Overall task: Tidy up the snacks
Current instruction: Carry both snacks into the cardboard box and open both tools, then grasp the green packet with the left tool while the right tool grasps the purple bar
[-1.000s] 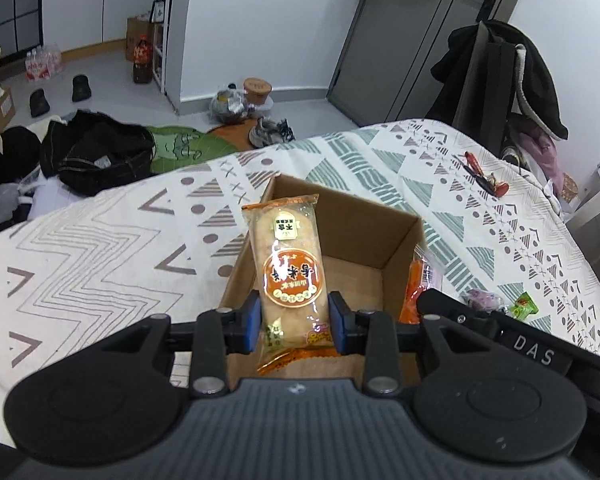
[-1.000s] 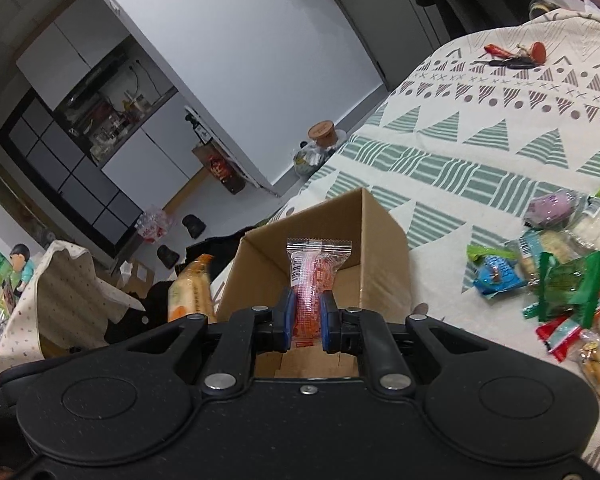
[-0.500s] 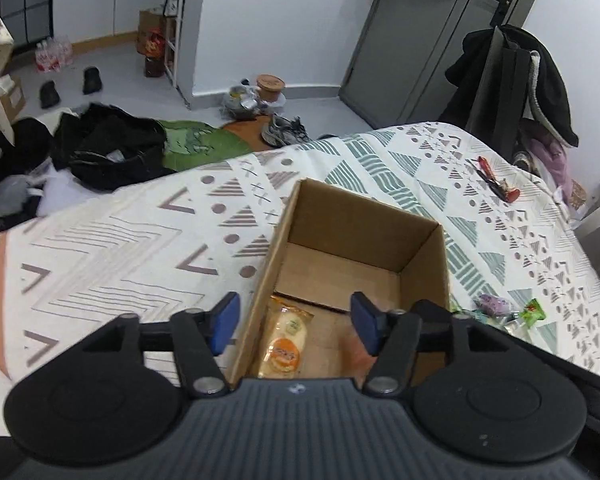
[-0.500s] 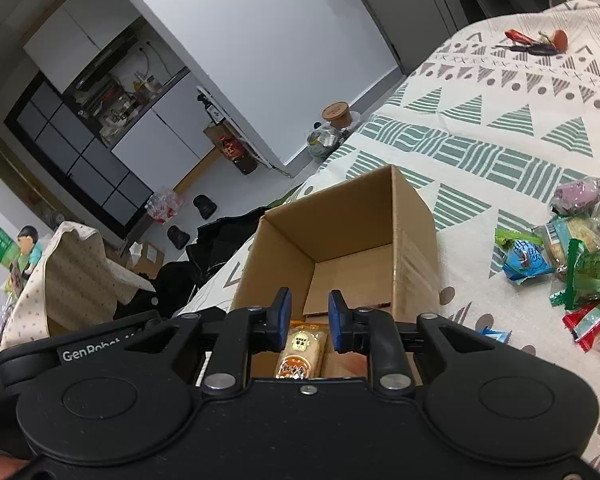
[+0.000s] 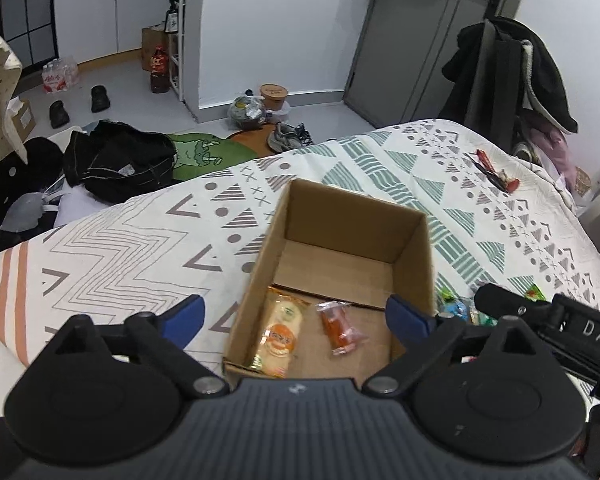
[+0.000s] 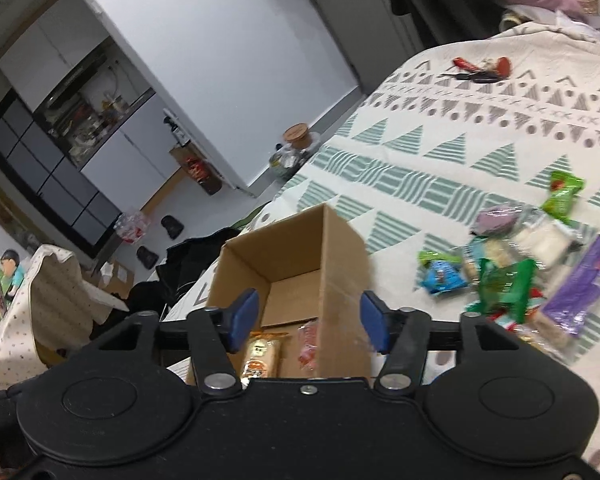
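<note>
Lying in the cardboard box (image 5: 352,220), rice cracker packet (image 5: 281,334) at nine o'clock of red candy (image 5: 340,328). Left gripper (image 5: 296,318) and right gripper (image 6: 308,322) jaws have just been opening; both gape, empty.

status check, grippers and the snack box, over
Left gripper and right gripper open, jaws just spread, nothing between pads. Rice cracker pack and red snack lying in cardboard box. Loose snack pile beside box; nothing blocking.
</note>
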The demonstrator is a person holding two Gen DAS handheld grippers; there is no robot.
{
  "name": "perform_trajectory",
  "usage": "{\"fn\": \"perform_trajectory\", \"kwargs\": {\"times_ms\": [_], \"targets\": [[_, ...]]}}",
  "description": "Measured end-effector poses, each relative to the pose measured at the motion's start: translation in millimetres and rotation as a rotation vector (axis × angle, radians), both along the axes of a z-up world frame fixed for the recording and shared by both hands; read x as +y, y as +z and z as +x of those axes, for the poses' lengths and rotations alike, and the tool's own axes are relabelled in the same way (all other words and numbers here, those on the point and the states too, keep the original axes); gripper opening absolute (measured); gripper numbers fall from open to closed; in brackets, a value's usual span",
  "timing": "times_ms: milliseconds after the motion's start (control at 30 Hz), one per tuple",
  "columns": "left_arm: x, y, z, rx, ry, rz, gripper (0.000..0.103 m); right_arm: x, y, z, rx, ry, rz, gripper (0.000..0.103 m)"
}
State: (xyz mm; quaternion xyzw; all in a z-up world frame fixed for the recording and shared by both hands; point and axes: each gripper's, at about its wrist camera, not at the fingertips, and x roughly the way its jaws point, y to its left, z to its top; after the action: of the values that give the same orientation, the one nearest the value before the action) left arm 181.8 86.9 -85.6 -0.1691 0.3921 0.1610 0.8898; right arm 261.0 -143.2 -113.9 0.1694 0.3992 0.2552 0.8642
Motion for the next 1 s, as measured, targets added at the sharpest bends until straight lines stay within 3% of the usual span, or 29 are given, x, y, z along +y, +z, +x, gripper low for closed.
{"fn": "perform_trajectory", "kwargs": {"times_ms": [33, 400, 633, 1000], "targets": [[-3.6, 1.3, -0.1, -0.003, -0.006, -0.001, 0.098, -3.9, 0.2, 0.4, 0.007, -0.013, -0.009, 0.075], [-50.2, 7.9, 7.6, 0.008, -0.089, -0.008, 0.103, -56.4, -3.6, 6.1, 0.093, -0.157, -0.034, 0.103], [-81.6, 13.5, 13.8, -0.003, -0.128, -0.013, 0.103, -94.2, -6.8, 10.6, 0.155, -0.239, 0.022, 0.103], [-125.4, 16.2, 24.7, -0.030, -0.158, -0.018, 0.103, -139.5, -13.6, 12.7, 0.160, -0.271, 0.084, 0.103]]}}
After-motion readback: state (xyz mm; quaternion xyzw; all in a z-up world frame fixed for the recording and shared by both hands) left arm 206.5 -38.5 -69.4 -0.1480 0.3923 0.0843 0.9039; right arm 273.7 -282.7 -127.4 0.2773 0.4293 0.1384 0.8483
